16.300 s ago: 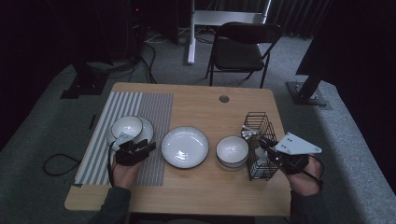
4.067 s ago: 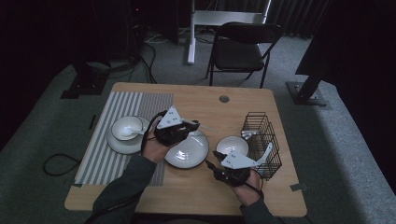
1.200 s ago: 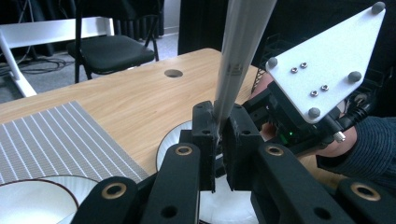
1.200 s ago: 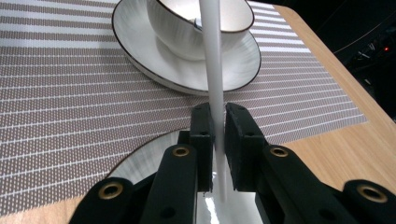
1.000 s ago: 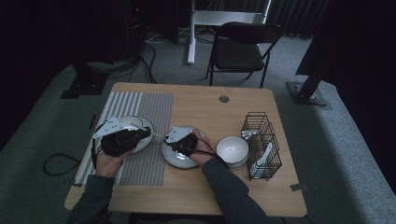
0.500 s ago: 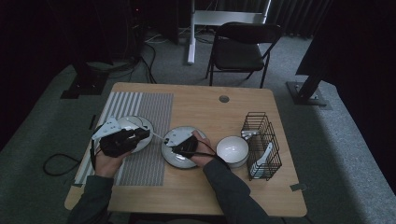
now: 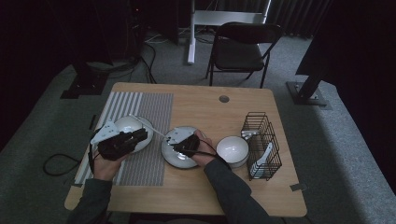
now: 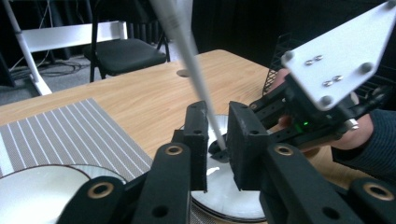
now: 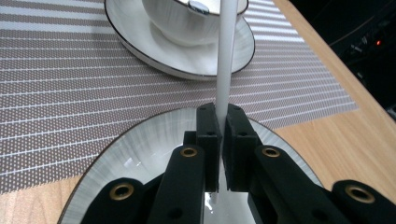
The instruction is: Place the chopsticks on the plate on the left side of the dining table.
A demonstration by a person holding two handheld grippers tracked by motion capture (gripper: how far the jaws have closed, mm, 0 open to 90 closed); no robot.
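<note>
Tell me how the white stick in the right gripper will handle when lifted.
The white stick looks stiff: it juts straight from the right gripper without sagging. Long and thin, it is probably light. Its smooth round surface may slip or pivot in the grip, and on the plate it could roll.

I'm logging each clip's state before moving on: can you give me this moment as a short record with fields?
Setting: wooden table with a striped placemat
Right gripper: shut on a white stick, over the centre plate
Stick: points toward the cup and saucer on the placemat
Left gripper: by the saucer, jaws just been closing, narrow gap, gripping nothing
Other items: white bowl; wire basket of utensils at right
</note>
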